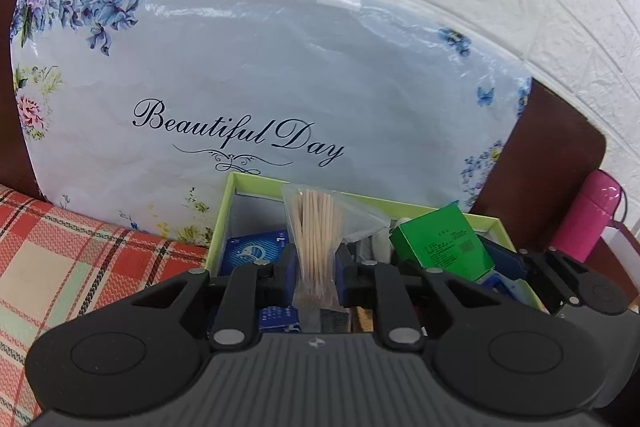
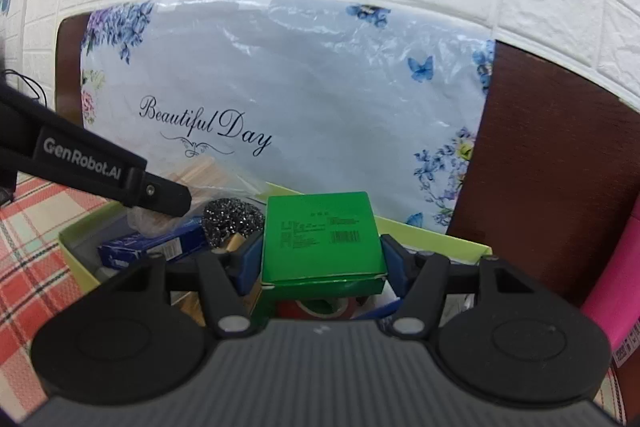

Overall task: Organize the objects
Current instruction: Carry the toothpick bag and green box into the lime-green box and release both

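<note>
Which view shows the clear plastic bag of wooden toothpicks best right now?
The left wrist view: the clear plastic bag of wooden toothpicks stands upright and centred, clamped in the left gripper. The right wrist view shows the bag only in part, behind that gripper's black finger.

- A surface covered in red, cream and green plaid woven cloth [image 1: 60, 267] carried the things; whether a bed or a sofa could not be told.
- An open lime-green cardboard box [image 1: 224, 211], filled with small items, rested on the cloth.
- A plastic-wrapped, floral-printed pale blue pillow [image 1: 260, 67] stood behind the box, leaning on a dark brown headboard [image 2: 560, 167].
</note>
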A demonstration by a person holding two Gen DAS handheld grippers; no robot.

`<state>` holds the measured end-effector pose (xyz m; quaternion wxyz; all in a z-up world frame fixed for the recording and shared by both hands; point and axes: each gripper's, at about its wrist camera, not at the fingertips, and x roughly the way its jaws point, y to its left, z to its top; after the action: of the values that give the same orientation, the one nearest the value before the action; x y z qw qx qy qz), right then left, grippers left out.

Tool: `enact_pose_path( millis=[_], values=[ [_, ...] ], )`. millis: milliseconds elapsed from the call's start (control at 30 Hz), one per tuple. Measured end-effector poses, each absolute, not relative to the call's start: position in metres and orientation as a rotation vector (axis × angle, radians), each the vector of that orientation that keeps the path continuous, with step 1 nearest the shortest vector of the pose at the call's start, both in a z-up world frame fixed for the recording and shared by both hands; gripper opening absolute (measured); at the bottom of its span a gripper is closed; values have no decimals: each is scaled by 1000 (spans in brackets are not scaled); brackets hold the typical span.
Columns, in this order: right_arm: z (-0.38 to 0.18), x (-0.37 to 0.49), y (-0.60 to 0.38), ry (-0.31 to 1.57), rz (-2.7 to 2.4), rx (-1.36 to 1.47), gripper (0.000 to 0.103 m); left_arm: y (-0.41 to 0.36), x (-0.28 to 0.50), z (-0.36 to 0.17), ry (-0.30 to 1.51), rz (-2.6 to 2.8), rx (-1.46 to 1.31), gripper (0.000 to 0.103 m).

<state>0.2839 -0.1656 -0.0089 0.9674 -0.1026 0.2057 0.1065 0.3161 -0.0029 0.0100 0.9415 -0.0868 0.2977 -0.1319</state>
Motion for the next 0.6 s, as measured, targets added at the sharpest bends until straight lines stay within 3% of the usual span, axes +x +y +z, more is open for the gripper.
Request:
enact_pose_path(
  millis=[100,133,167,200,233,267,400,600],
  values=[
    [-13,293,-162,437,242,-199,61,0,323,4,611,-256,-177,20],
    [-14,294,-162,429,244,-191,62,1,324,2,611,-258,-179,29],
    [-14,296,-162,424,242,-192,70,2,324,0,612,-258,-184,36],
    [-13,296,-163,421,233,-194,85,3,324,-1,611,-245,-191,59],
    [-13,295,-164,414,226,-192,91,4,322,-1,600,-222,-195,75],
    [-13,294,-166,411,227,-192,97,5,320,-2,581,-216,-199,75],
    [-15,289,-169,411,230,-189,103,7,316,0,578,-215,-195,75],
    [-11,282,-170,410,236,-182,103,8,305,7,559,-214,-178,75]
  ],
)
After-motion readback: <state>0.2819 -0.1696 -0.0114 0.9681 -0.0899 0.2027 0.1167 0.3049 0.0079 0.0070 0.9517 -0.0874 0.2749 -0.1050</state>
